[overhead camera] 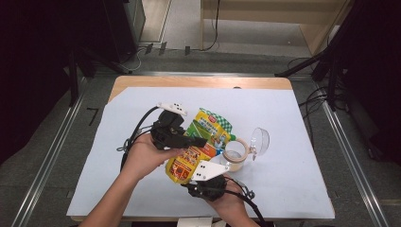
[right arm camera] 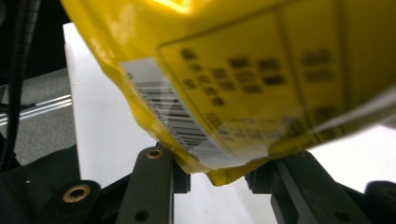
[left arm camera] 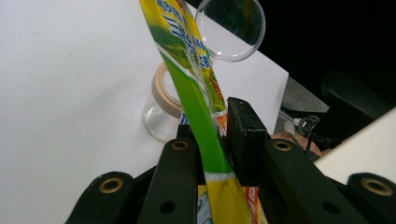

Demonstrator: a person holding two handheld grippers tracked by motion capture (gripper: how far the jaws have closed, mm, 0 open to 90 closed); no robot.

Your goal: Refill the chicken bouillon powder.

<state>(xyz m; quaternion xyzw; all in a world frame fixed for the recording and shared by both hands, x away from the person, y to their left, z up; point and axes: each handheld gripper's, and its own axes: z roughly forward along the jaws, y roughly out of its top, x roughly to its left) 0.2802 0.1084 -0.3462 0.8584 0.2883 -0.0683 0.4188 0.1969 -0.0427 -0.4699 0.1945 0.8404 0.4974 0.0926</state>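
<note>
White tabletop (overhead camera: 293, 156); pouch (overhead camera: 201, 144) print (perhaps) unreadable

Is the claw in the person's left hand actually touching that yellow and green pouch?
Touching. In the left gripper view the left claw has both black pads pressed against the pouch, which passes between them.

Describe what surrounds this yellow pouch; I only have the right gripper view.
Observer: The left gripper clamps the pouch by its green side edge, with the jaws pressed on it.
Operator: Report what stands near it.
Observer: A glass jar stands on the white sheet, right beside the pouch.
Operator: Check its lid.
Observer: The clear lid is swung open and stands up at the jar's right side in the high view.
</note>
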